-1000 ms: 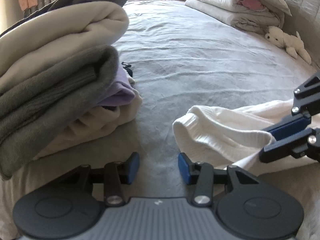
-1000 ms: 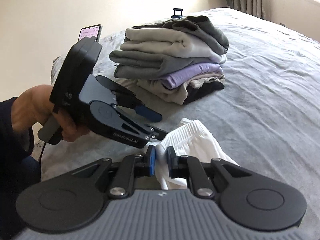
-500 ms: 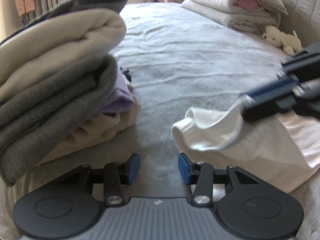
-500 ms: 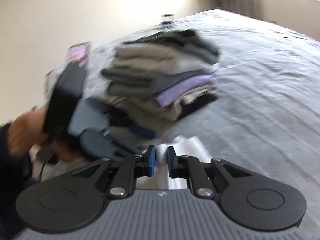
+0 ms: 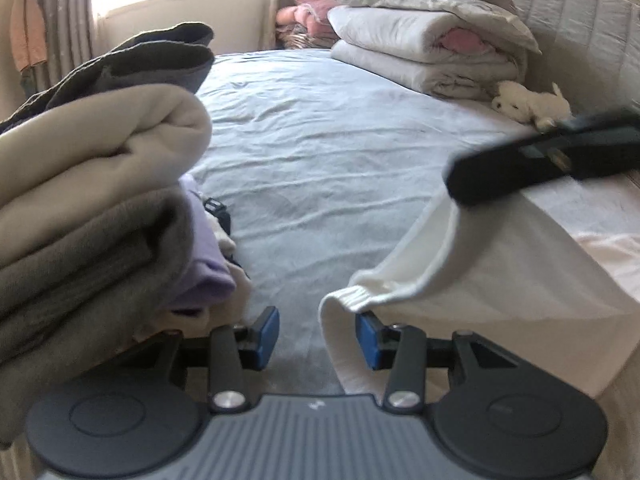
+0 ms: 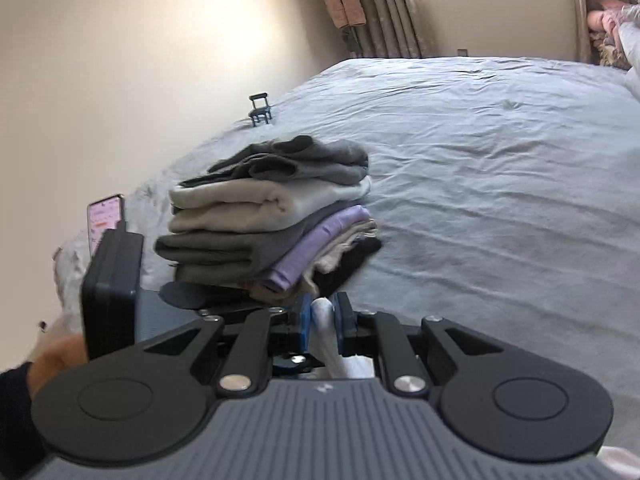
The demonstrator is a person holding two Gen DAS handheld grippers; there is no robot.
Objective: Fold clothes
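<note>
- Jaws of the left gripper (image 5: 316, 336) are held apart at lower centre of the left wrist view, with nothing clamped; the ribbed cuff of the white garment (image 5: 472, 280) is seen just beside the right-hand blue pad.
- At the left of that frame, a stack of folded clothes (image 5: 100, 208) is seen close up on the grey bedsheet (image 5: 328, 152).
- At the right, the white garment is lifted by its edge, pinched by the blurred right gripper (image 5: 456, 186).
- In the right wrist view, the right gripper's jaws are closed on a fold of white cloth at lower centre.
- Folded bedding (image 5: 424, 52) and a white plush toy (image 5: 528, 106) are seen at upper right of the left view.
</note>
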